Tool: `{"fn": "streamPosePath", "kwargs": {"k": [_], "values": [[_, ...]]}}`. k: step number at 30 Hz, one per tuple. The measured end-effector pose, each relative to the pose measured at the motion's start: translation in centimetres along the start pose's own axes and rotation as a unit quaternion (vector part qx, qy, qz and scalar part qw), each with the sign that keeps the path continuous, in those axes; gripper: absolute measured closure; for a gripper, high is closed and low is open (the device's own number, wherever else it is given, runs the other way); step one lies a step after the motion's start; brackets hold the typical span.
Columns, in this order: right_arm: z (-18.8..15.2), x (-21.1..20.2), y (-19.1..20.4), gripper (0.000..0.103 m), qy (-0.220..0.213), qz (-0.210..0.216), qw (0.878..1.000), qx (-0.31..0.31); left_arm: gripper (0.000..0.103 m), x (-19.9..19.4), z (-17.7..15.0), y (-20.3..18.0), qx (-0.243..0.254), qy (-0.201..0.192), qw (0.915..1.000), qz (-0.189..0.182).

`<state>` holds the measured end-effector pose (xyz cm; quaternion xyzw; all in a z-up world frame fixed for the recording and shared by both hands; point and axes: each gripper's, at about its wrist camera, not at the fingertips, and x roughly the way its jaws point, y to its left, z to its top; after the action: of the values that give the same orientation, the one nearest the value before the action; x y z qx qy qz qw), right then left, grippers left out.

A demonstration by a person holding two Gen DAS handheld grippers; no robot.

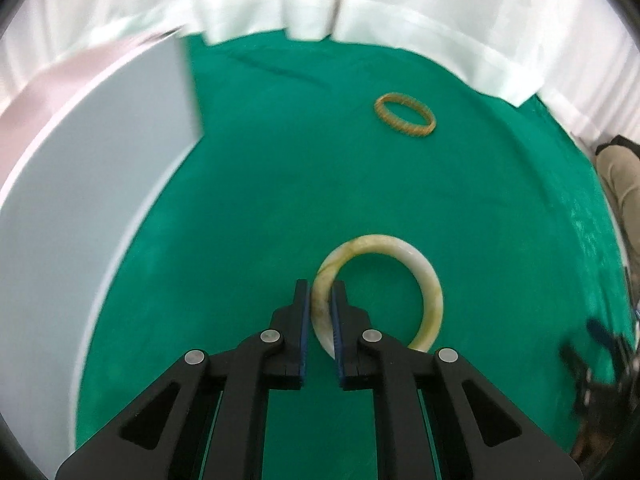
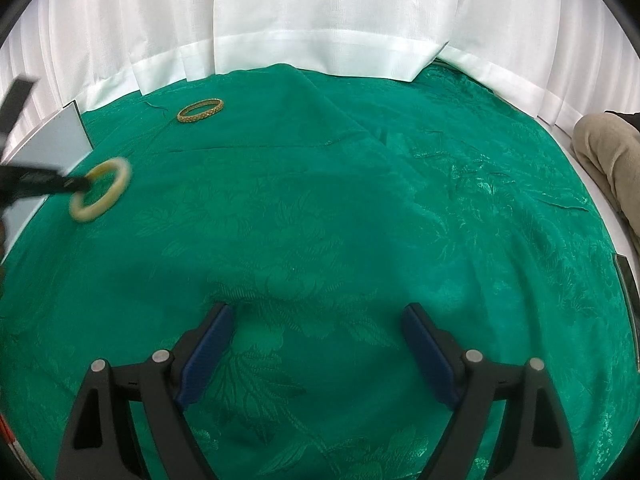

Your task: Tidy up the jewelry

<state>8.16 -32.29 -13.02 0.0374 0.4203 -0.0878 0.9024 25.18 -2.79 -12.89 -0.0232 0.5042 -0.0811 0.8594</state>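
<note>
We pinch the pale ring (image 1: 424,276) tight with our left gripper (image 1: 321,292), low in the middle of the left picture. Our right gripper (image 2: 318,316) is wide apart and holds nothing, low in its picture. The gold ring (image 1: 405,115) lies on the green cloth (image 1: 280,184), upper right.

A green floral-patterned cloth (image 2: 360,208) covers the bench, wrinkled toward the right of the frame. White curtains (image 2: 320,20) hang across the top, evenly lit.
</note>
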Motion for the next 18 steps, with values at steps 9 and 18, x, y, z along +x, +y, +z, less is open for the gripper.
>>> {"fn": "streamPosePath", "kwargs": {"k": [9, 18], "values": [[0.0, 0.0, 0.0, 0.014, 0.000, 0.000, 1.000, 0.000, 0.091, -2.5, -5.1, 4.4, -0.028, -0.010, 0.9995, -0.006], [0.0, 0.0, 0.0, 0.014, 0.000, 0.001, 1.000, 0.002, 0.050, -2.3, -6.9, 1.3, 0.054, -0.070, 0.9955, 0.033]]}}
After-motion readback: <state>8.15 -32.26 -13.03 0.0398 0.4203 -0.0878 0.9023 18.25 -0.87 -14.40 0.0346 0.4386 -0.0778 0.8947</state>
